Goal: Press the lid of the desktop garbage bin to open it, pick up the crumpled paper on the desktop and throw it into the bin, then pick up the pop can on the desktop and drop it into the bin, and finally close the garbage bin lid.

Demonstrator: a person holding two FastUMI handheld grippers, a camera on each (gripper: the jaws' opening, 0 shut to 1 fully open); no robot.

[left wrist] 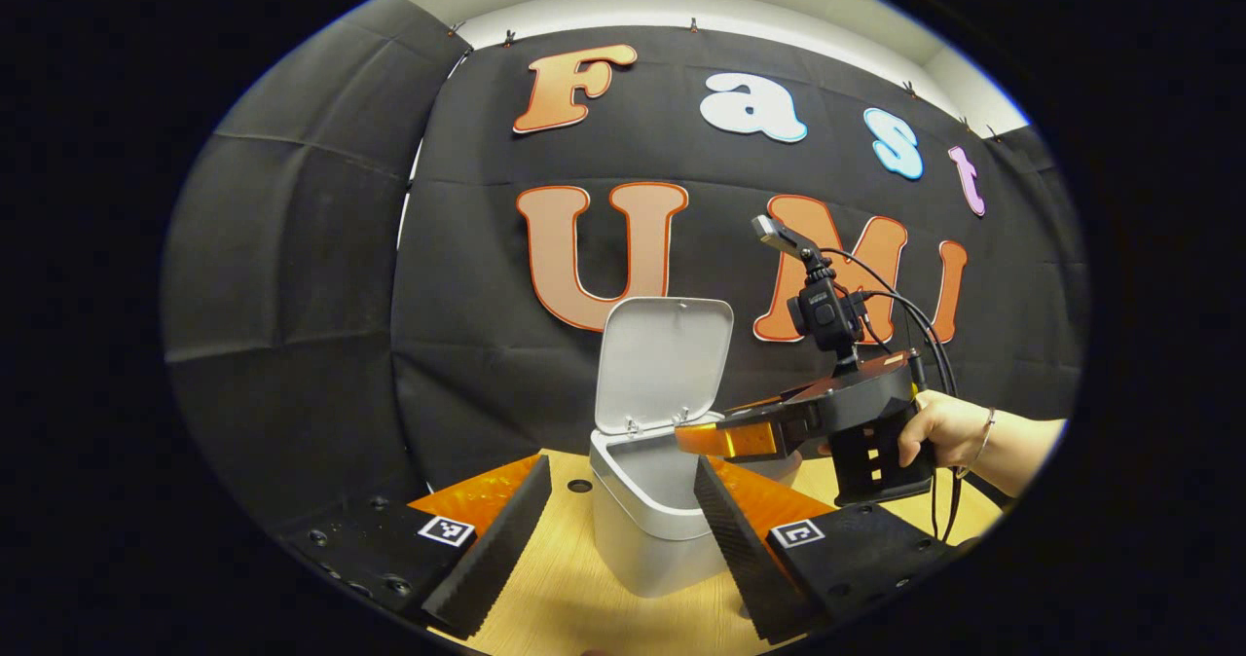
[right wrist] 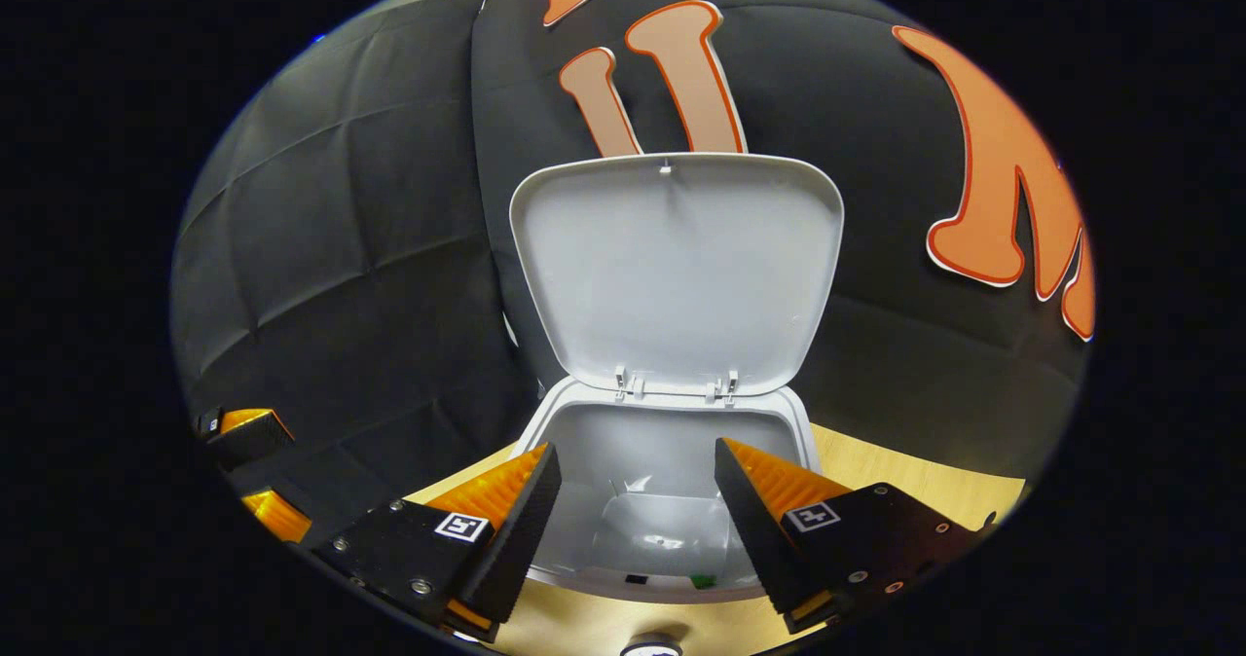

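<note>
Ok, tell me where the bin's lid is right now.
The lid stands raised, hinged at the back rim of the bin against the booth wall; in the right gripper view it rises just beyond the right gripper.

A black quilted cloth wall [left wrist: 321, 276] hung in panels closes the booth from nine o'clock round to three o'clock, held by small clips [left wrist: 693, 24] along its top edge. Above it, at twelve o'clock, runs a pale painted wall strip [left wrist: 623, 9]. At six o'clock lies a light wooden tabletop [left wrist: 574, 588] with a round hole [left wrist: 579, 486].
</note>
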